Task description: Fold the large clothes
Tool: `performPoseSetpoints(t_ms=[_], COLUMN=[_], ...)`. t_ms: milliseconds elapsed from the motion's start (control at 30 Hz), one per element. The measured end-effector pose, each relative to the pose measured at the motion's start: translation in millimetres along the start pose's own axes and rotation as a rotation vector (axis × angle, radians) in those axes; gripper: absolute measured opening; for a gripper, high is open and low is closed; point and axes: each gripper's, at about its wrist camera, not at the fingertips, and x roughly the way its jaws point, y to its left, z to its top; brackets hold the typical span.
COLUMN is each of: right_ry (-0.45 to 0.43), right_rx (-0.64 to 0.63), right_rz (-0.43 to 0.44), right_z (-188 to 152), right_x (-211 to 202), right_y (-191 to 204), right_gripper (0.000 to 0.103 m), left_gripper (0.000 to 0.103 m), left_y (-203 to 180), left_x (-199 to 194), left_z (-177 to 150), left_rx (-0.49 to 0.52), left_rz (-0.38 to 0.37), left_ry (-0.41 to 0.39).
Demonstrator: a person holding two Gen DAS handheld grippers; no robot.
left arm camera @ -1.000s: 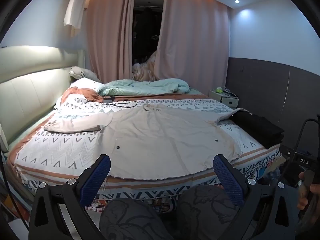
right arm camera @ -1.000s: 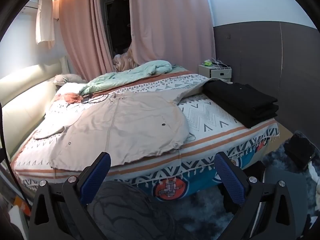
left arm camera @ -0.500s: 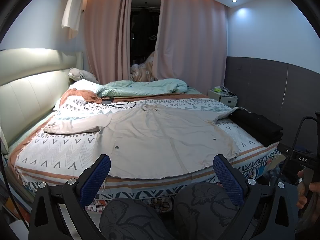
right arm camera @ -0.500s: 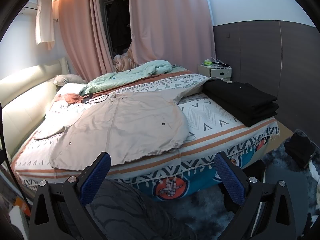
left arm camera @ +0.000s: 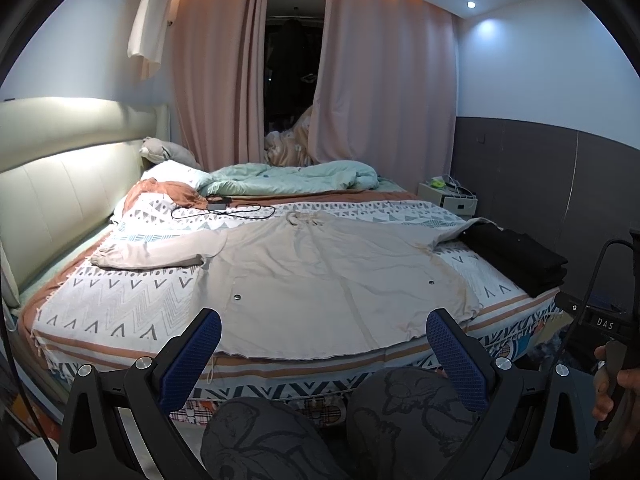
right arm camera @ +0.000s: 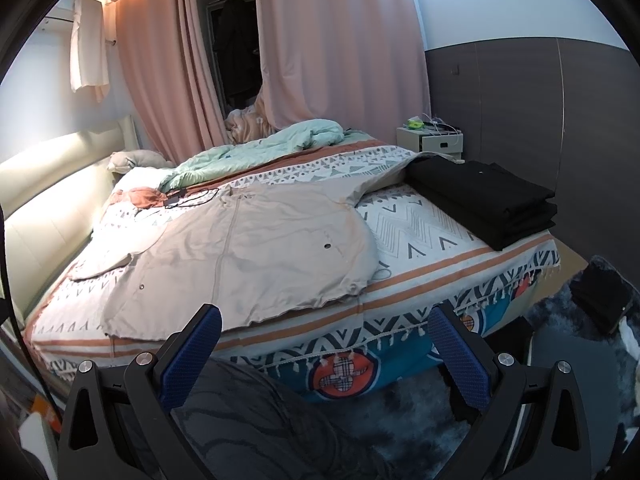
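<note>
Two claws hang short of the bed, both with their blue-padded fingers spread wide and holding nothing. The left claw (left arm camera: 324,354) sits low at the foot of the bed (left arm camera: 120,300), above the person's patterned trouser knees (left arm camera: 404,396), and straight ahead of it, just past its fingertips, lies the beige coat (left arm camera: 320,276), spread flat on the patterned bedspread with its hem nearest the claw and its collar farthest. One sleeve (left arm camera: 156,254) stretches out ahead and to the left of that claw; the other sleeve runs ahead and to the right, its end touching a stack of folded black clothes (left arm camera: 516,256). The right claw (right arm camera: 324,354) is held lower, off the corner of the bed, so the coat (right arm camera: 248,256) lies ahead and to its left, and the black stack (right arm camera: 484,204) ahead and to its right. Beyond the coat, farther from both claws, a black cable (left arm camera: 224,212) and a crumpled green quilt (left arm camera: 292,178) rest on the bed.
</note>
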Motion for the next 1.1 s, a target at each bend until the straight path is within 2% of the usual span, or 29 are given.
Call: performPoseSetpoints(t_ms=[1100], right_ry=[0.024], right_rx=[-0.012], right_rz=[-0.017], right_z=[4], right_x=[10], right_y=[7], right_gripper=[0.103], left_gripper=[0.103], left_y=[11], left_x=[8], left_z=[-8], left_rx=[-0.015], left_rz=[-0.007], left_ry=[0.016])
